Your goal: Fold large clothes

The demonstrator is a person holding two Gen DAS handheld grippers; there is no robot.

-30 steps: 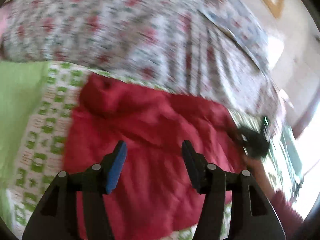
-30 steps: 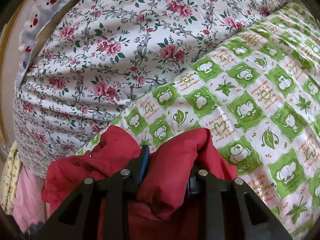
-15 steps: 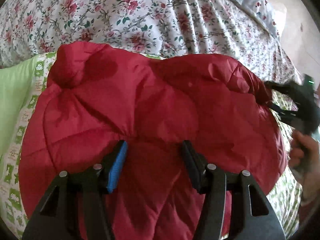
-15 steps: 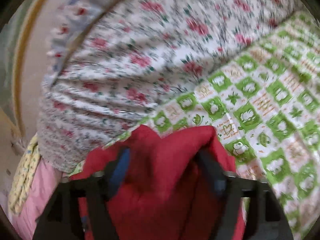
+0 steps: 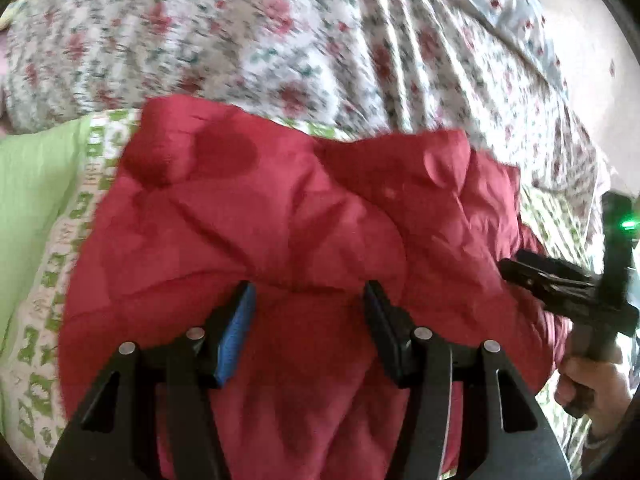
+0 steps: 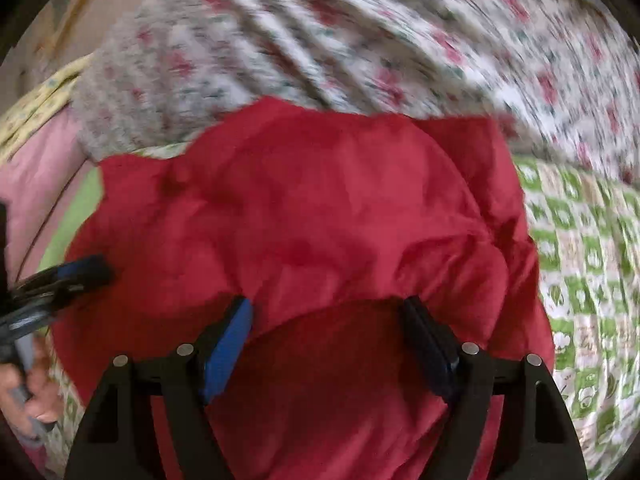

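A red padded jacket (image 5: 280,208) lies bunched on the bed, folded over on itself. My left gripper (image 5: 309,286) sits low on its near part, jaws half apart; red fabric bulges between the fingers, but the pads do not clamp it. The right gripper (image 6: 327,300) stands wide open over the jacket (image 6: 340,200), with a rounded fold between its fingers and neither pad pressing. Each gripper shows in the other's view: the right one (image 5: 516,268) at the jacket's right edge, the left one (image 6: 100,268) at its left edge.
A floral duvet (image 5: 280,32) is heaped behind the jacket. A green-and-white checked sheet (image 6: 580,260) covers the bed, with plain green cloth (image 5: 32,184) and pink cloth (image 6: 32,184) at the left. A hand (image 5: 592,384) grips the right tool.
The right gripper let go of the red fold it was pinching and its jaws spread wide; it swung across the jacket. The left gripper came down closer to the jacket.
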